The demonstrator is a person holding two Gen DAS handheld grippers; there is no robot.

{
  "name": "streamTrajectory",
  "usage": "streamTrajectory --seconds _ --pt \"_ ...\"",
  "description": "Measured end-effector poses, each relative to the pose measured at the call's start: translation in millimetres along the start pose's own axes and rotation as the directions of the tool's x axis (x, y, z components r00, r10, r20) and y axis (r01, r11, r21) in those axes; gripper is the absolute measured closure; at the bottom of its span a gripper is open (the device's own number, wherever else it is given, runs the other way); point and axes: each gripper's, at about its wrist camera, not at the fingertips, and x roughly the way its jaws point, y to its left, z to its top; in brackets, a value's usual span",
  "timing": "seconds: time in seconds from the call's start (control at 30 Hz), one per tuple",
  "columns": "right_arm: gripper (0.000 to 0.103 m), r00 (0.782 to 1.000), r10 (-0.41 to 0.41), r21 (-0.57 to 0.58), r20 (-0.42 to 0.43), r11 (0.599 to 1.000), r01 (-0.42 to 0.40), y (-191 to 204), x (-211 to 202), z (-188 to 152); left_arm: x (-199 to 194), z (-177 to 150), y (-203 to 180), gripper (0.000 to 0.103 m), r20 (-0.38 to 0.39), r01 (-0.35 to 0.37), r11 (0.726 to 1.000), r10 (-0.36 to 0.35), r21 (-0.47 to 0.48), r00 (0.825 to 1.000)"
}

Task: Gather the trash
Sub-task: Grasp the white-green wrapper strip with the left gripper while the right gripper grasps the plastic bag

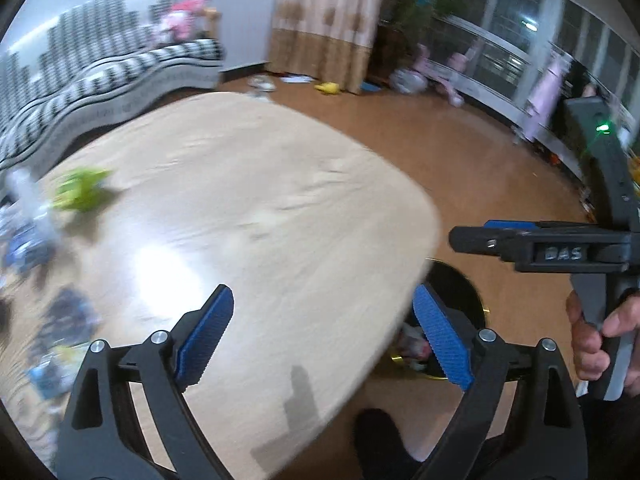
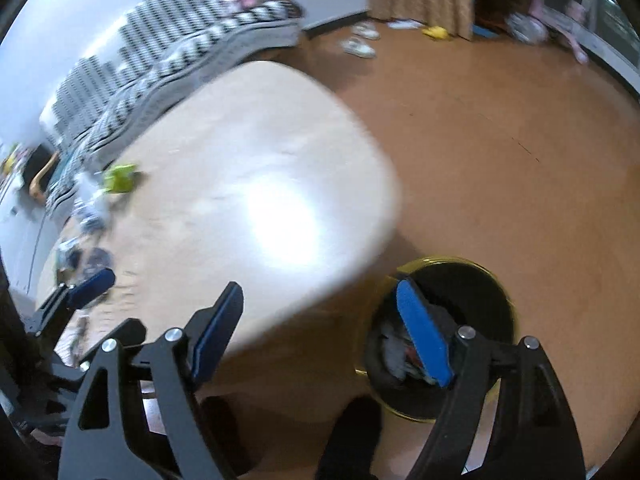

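Two grippers hang above the near corner of a beige desk (image 1: 248, 184), and both stand wide apart with nothing between their blue-padded fingers (image 1: 208, 332). The left gripper (image 1: 320, 336) straddles the desk's rounded corner: one finger over the desk top, the other over the waste bin (image 2: 496, 280) that stands on the brown floor (image 2: 500, 140) just beside that corner. The right gripper (image 2: 320, 336) sits the same way, its left finger over the desk edge and its right finger (image 2: 424, 340) in front of the bin's mouth. In the left wrist view the right gripper shows side-on to the right of the desk, with a hand (image 1: 600, 340) wrapped round its handle.

The bin is black with a gold rim, and crumpled rubbish (image 2: 396, 352) lies inside it. The remaining trash is on the far left side of the desk: a crumpled yellow-green wrapper (image 1: 82, 192), with blurred blue and white packets (image 1: 28, 236) nearer the desk's left edge. Motion blur keeps these from being told apart further.

Beyond the desk runs a black-and-white patterned sofa (image 1: 100, 80). A beige curtain (image 1: 324, 20) hangs past the desk's far end.
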Motion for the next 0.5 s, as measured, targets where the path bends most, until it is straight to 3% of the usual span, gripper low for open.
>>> streamTrajectory --seconds 0.23,0.5 --pt "0.026 0.989 0.145 -0.175 -0.018 0.974 -0.146 133 24 18 -70 -25 117 0.014 0.025 -0.161 0.973 0.168 -0.167 0.986" --pt "0.026 0.966 0.232 -0.337 -0.112 0.906 -0.256 267 62 12 -119 -84 212 0.013 -0.028 -0.242 0.942 0.242 -0.232 0.970"
